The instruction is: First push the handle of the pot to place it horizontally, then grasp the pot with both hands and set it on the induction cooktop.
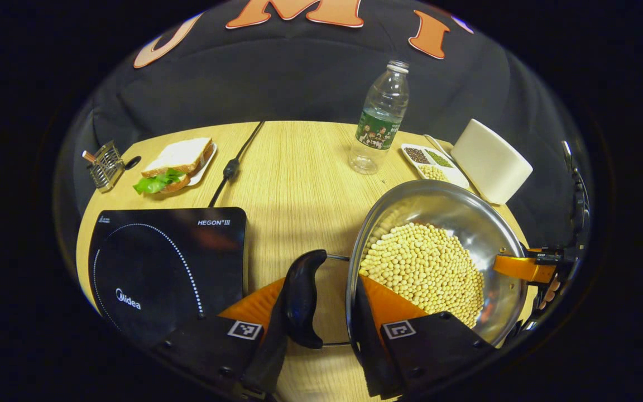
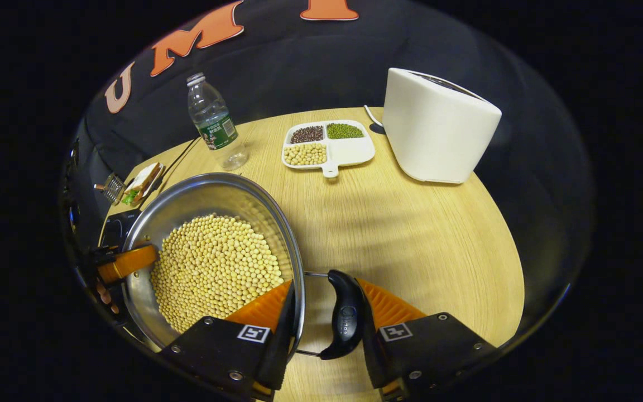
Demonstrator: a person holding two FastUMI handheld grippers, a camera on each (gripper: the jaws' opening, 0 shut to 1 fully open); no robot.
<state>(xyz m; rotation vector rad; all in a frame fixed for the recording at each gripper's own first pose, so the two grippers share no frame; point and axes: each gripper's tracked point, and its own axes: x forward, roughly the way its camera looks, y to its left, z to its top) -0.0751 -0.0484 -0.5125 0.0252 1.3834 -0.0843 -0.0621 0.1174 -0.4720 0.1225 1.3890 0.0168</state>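
Both views are evenly and warmly lit from above, so the wooden counter [image 2: 411,234] glows bright against the dim cloth wall behind it. Soft, faint shadows fall across the counter's middle. The steel pot [image 1: 444,201] carries bright glare along its inner wall and rim, and the induction cooktop [image 1: 165,262] shows a dull reddish reflection on its glossy black top. Fisheye distortion bends the counter's edges strongly and stretches the toaster [image 2: 438,125]. Focus is sharp at centre and softens slightly near the rims.
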